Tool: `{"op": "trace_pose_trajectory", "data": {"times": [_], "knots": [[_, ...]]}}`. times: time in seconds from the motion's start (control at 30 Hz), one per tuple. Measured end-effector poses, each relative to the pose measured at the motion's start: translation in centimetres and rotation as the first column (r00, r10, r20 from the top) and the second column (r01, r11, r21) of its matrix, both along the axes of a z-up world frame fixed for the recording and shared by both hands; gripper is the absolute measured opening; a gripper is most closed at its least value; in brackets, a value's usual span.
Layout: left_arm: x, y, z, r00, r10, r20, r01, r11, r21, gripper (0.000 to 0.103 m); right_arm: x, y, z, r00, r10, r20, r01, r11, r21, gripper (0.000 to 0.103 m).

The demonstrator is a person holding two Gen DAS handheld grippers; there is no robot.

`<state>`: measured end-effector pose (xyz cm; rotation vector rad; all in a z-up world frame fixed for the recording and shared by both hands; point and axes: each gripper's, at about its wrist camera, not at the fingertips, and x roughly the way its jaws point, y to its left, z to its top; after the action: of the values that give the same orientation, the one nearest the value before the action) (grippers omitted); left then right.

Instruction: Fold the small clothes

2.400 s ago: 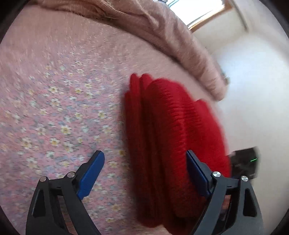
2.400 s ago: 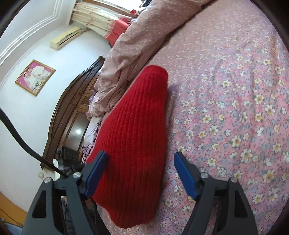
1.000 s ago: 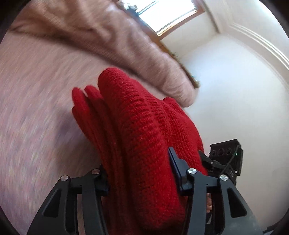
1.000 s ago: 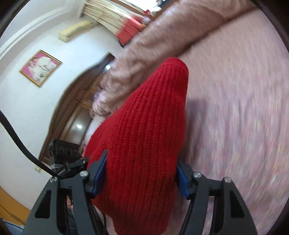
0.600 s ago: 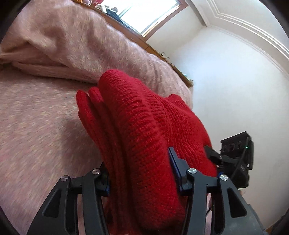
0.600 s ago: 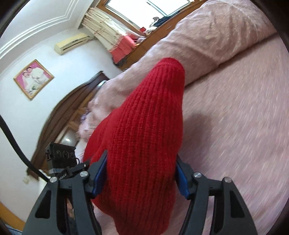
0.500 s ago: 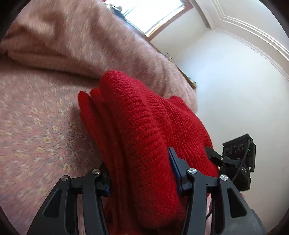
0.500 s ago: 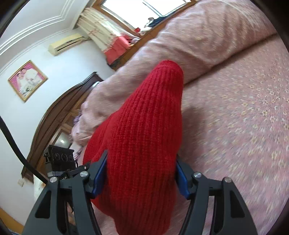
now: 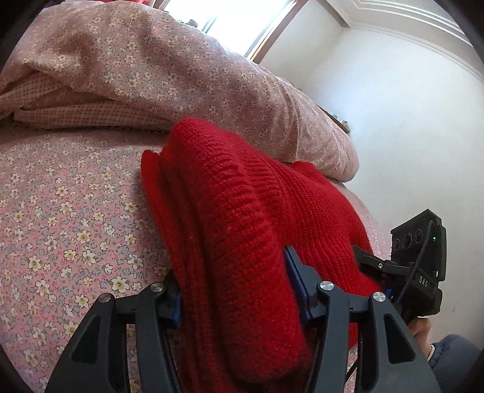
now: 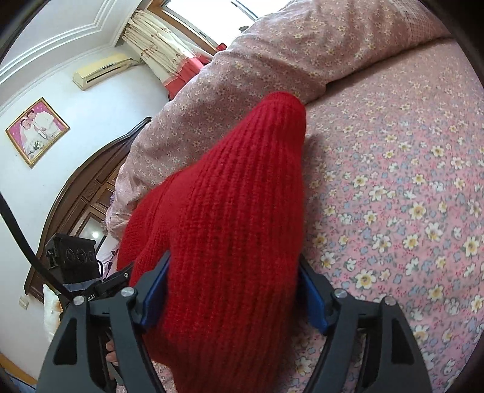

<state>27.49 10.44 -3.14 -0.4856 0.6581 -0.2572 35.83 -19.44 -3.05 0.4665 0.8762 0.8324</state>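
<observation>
Red knit sweater (image 9: 242, 211), folded into a thick bundle, lying on the sheet (image 9: 60, 211) with its near edge taken at two places.

Left gripper (image 9: 237, 293): tilted down toward the bed, roughly upright, black fingers either side of the bundle's left end. Pinching the sweater, both blue pads sunk in the knit, jaws lately eased slightly wider. Several folded layers stacked at the left pad.

Right gripper (image 10: 233, 290): tilted down alike, set on the bundle's right end, level with its partner. Jaws just now widening, spread about as broad as the roll; sweater between them, brushing both pads, no clear squeeze. Inner face of the left blue pad partly bare.

Each tool's body in sight from the other's camera, close alongside, sweater spanning the two.

Hand (image 10: 110, 356): fingers wrapped on the left handle, mostly hidden; a further bit of hand below the right tool, with blue trouser cloth beside it.

Sheet: pink, small flowers, flat beyond the sweater's far end.

Quilt (image 9: 181, 75): same floral print, heaped just behind the sweater, possibly touching it.

Headboard (image 10: 84, 196): dark wood, arched.

Wall: framed picture (image 10: 36, 133), air conditioner (image 10: 103, 71), curtain (image 10: 169, 45), bright window (image 9: 227, 18).
</observation>
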Motion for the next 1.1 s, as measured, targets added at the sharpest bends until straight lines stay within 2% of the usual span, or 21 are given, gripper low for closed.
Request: {"op": "trace_pose_trajectory", "data": {"times": [0.2,0.37,1.1], "knots": [[0.9,-0.2,0.5,1.0,0.007,-0.004,-0.007,1.0,-0.007,0.049,-0.3,0.2,-0.4,1.0,0.003,-0.004,-0.003,1.0,0.012,0.079],[0.8,0.1,0.2,1.0,0.012,-0.008,-0.012,0.999,-0.046,0.049,-0.3,0.2,-0.4,1.0,0.004,-0.005,-0.004,1.0,0.018,0.079],[0.7,-0.2,0.3,1.0,0.021,-0.012,-0.022,1.0,-0.016,0.053,-0.2,0.2,-0.4,1.0,0.004,-0.007,-0.004,1.0,0.02,0.08]]}}
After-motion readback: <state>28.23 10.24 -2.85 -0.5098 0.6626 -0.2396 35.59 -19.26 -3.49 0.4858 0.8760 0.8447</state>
